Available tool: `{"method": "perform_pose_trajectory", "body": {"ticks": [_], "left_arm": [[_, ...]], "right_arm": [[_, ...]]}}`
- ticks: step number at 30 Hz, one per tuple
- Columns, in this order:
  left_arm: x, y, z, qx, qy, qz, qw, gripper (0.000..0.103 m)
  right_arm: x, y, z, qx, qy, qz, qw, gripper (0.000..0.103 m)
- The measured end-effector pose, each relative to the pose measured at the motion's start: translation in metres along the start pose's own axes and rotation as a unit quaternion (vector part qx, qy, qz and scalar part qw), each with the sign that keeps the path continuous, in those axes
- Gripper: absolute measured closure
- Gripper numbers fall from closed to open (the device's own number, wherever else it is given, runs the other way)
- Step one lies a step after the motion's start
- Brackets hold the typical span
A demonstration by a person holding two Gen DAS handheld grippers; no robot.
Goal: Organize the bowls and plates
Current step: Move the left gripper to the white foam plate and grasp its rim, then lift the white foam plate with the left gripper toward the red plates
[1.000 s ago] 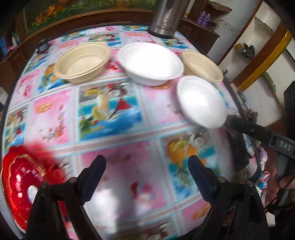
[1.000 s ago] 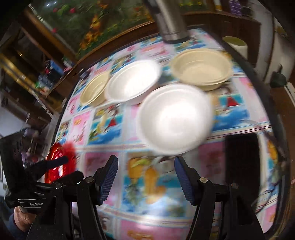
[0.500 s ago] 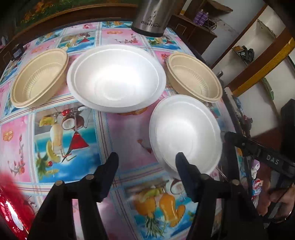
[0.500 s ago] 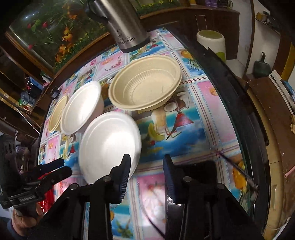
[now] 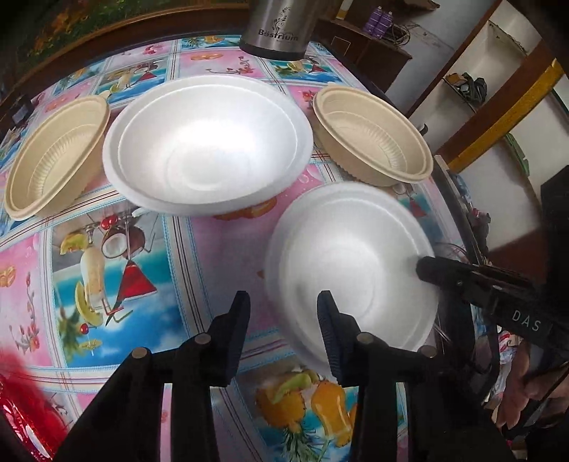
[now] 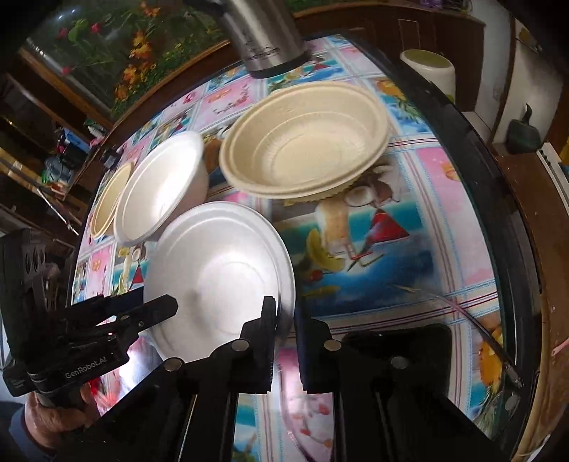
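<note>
Right gripper (image 6: 284, 316) is pinching the white foam plate (image 6: 220, 273) rim near the tabletop's right edge, left gripper (image 5: 282, 332) narrowing unloaded; thin foam risks cracking or slipping.

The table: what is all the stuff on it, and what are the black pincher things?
White foam bowl: one, white, middle back of the table.
White foam plate: one, white, near right, its rim between both tools.
Beige ridged plastic bowls: two, beige, one far left, one far right.
Steel flask: one, silver, back edge.
Shiny red dish: one, red, near left corner.
Fruit-print tablecloth: one, pink and blue, covering the table.
Left tool: black, jaws just closing around the plate's rim.
Right tool: black, pinching the plate's rim.
</note>
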State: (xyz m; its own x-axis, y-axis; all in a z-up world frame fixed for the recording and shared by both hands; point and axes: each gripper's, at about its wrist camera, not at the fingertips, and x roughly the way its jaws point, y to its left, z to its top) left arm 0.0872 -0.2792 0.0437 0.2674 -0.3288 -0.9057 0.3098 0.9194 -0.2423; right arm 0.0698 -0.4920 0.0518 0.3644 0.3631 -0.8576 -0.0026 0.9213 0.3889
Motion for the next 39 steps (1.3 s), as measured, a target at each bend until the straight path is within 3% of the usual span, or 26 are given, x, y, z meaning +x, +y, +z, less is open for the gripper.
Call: {"method": "perform_pose_trajectory", "body": {"ticks": [4,16,24,28,30,39], "left_arm": [[-0.014,0.004,-0.015,0.006,-0.005,0.010,0.9999,0.065],[-0.046,0.050,-0.085,-0.052,0.001,0.000,0.9986,0.065],[-0.041,0.074,-0.098,-0.084,0.015,0.003,0.9964,0.065],[-0.041,0.071,-0.101,-0.066,0.021,0.012,0.9976,0.068],[-0.041,0.068,-0.102,-0.056,0.022,0.018,0.9980,0.083],[-0.058,0.059,-0.100,-0.014,-0.003,0.065,0.9978,0.084]], "right_arm": [[0.000,0.018,-0.009,-0.017,0.012,0.011,1.000,0.092],[0.017,0.071,-0.060,-0.073,0.064,0.038,0.995,0.092],[0.027,0.090,-0.071,-0.088,0.076,0.026,0.993,0.091],[0.029,0.091,-0.072,-0.080,0.078,0.021,0.994,0.091],[0.028,0.095,-0.074,-0.087,0.076,0.018,0.993,0.091],[0.024,0.109,-0.077,-0.092,0.068,0.029,0.993,0.092]]}}
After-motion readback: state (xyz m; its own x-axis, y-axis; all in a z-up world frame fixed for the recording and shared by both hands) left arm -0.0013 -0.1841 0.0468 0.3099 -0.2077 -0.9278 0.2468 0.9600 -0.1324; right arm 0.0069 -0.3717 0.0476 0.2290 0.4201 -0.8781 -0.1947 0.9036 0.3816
